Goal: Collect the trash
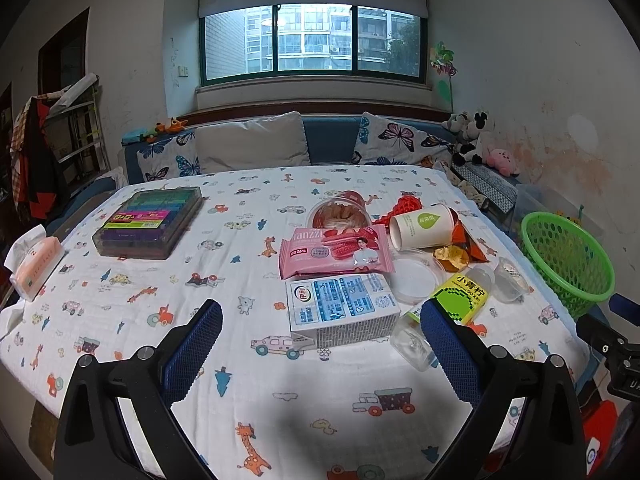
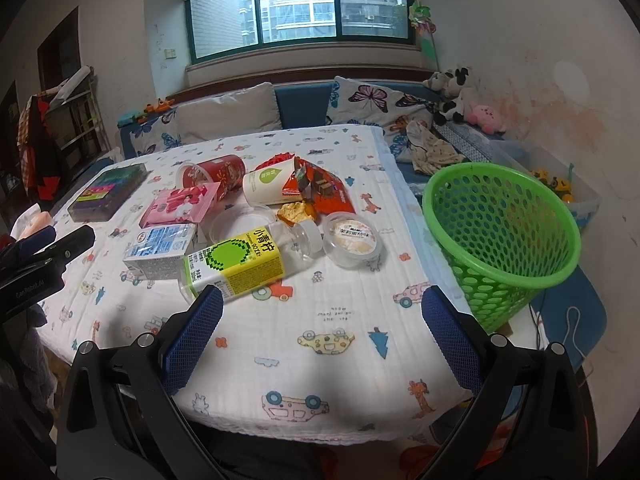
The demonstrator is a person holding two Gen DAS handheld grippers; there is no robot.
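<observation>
Right wrist view — green basket beside littered table.

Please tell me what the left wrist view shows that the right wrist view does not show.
Only the left wrist view shows the whole tissue pack at the table's left edge. Only the right wrist view shows the printed lid of the small pudding cup and the inside of the green basket. Both show the milk carton and the lime bottle.

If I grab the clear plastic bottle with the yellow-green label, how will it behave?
The clear plastic bottle with the yellow-green label looks empty, so probably light and squashy. It lies on its side; a nudge may roll it. Its smooth label might slip.
</observation>
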